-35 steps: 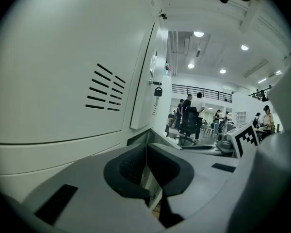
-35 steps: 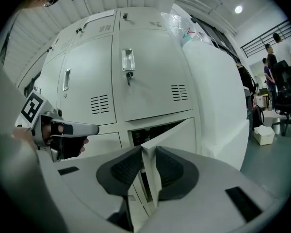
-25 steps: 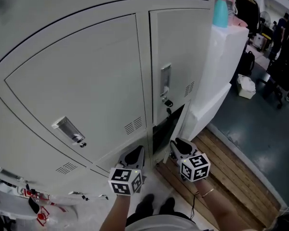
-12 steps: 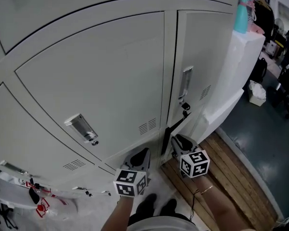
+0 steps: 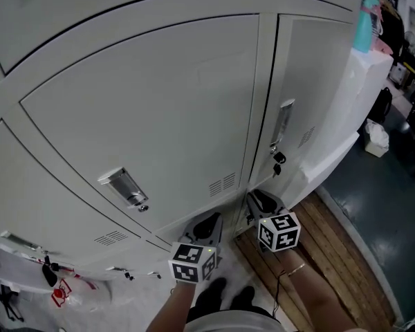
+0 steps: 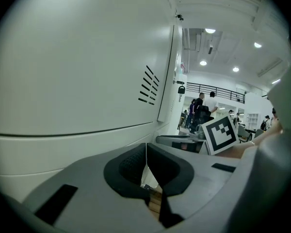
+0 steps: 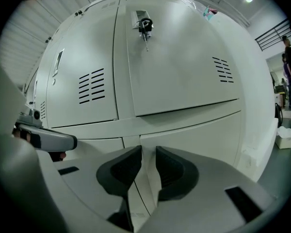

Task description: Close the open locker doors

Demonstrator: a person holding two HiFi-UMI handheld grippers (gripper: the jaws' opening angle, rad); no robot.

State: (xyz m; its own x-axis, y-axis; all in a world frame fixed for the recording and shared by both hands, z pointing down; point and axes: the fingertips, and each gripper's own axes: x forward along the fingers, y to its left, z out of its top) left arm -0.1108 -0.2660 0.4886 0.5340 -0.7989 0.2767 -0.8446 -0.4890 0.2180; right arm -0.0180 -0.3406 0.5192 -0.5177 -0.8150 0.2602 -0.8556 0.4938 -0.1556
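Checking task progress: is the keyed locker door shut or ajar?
Shut: keyed locker door sits flush with its frame, no dark gap showing.

Left gripper (image 5: 209,221) closed, right gripper (image 5: 257,200) slightly parted (both empty).

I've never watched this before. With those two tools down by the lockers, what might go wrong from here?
1. The right-hand locker door looks flush, but whether it has latched doesn't show, so it may swing back open.
2. A key hangs from that door close above the right gripper, whose jaws stand slightly apart and empty. A careless lift might knock it.
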